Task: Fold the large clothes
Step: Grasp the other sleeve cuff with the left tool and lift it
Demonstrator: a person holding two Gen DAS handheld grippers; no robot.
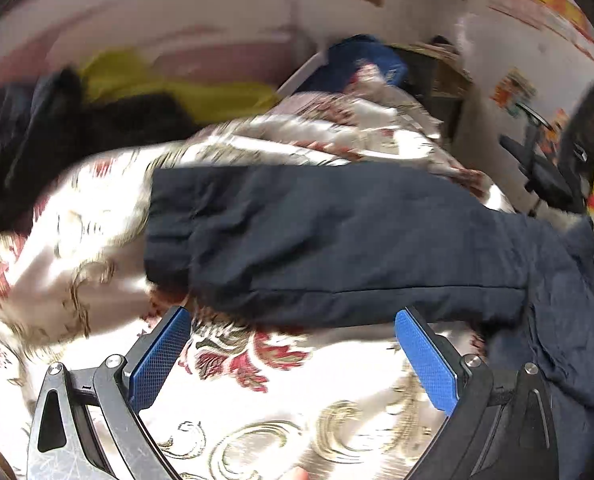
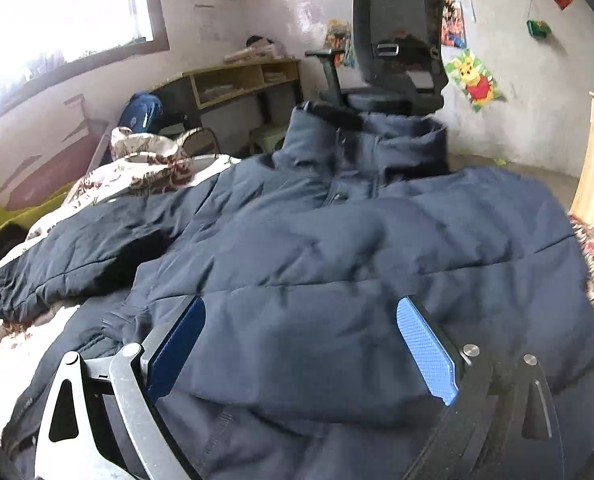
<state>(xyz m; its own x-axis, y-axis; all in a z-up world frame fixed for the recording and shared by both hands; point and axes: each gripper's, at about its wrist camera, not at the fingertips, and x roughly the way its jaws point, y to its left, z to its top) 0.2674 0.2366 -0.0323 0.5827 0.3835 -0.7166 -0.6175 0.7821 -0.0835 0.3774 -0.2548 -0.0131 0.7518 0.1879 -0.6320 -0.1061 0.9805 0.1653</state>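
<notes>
Currently: black mesh office chair [image 2: 401, 40] behind navy padded jacket [image 2: 337, 248] on floral bedspread [image 1: 257, 400].
My left gripper [image 1: 293, 344] and right gripper [image 2: 301, 340] gape wide, empty; jacket sleeve [image 1: 317, 240] just ahead.

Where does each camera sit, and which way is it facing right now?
Left wrist: on the left hand-held gripper, angled down at the jacket sleeve and floral bedspread; both blue fingers show, open.
Right wrist: on the right hand-held gripper, facing over the jacket towards the chair; fingers open.
Shared: jacket, bedspread.
</notes>
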